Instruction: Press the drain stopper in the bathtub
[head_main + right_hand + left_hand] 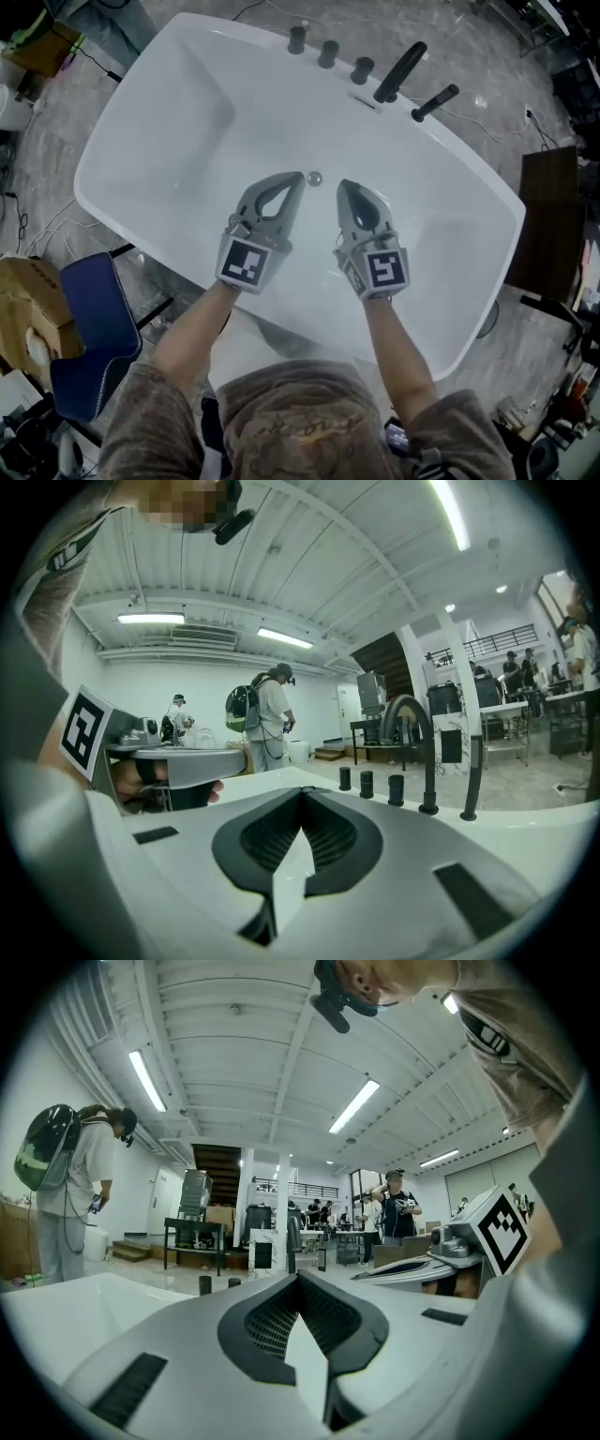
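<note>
A white bathtub (169,141) fills the head view. Its small round metal drain stopper (315,177) sits on the tub floor, between and just beyond my two grippers. My left gripper (298,176) hangs over the tub with its tips close to the stopper's left, jaws shut and holding nothing. My right gripper (342,185) is just right of the stopper, also shut and holding nothing. In the left gripper view the shut left gripper (298,1279) points level across the tub rim (84,1302). In the right gripper view the right gripper (302,794) does the same.
A black faucet spout (400,71), a black hand-shower handle (434,102) and three black knobs (328,53) line the tub's far rim. A blue chair (89,323) and a cardboard box (23,309) stand at the near left. People stand in the hall behind (70,1194).
</note>
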`<state>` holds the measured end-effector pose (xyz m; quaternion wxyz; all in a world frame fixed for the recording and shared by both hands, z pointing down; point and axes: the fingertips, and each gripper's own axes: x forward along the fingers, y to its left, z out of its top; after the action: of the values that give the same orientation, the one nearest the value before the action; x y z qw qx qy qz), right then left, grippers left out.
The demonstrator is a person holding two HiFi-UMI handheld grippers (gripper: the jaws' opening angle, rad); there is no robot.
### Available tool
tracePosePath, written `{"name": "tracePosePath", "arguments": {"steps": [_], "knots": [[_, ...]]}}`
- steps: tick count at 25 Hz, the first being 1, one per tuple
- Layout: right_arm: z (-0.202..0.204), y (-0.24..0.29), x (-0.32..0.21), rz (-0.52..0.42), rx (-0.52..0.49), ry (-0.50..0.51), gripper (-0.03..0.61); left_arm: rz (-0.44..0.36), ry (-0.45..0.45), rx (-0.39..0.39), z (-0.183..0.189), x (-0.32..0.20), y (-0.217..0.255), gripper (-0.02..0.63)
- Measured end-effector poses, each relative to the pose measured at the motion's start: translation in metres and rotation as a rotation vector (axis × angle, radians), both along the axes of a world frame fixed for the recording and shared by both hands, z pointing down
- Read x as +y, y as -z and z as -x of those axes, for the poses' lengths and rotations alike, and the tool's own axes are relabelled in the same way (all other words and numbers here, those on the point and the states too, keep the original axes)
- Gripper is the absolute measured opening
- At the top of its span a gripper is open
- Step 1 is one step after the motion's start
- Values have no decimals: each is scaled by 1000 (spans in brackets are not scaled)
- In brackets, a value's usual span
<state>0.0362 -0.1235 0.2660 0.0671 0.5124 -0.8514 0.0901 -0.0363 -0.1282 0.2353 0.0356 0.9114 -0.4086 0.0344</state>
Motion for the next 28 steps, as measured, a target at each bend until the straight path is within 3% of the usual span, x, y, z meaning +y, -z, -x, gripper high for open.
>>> {"name": "tracePosePath", "arguments": {"steps": [28], "knots": [[25, -160, -53, 46, 20, -36, 2, -31, -107, 40, 10, -63, -145, 4]]}}
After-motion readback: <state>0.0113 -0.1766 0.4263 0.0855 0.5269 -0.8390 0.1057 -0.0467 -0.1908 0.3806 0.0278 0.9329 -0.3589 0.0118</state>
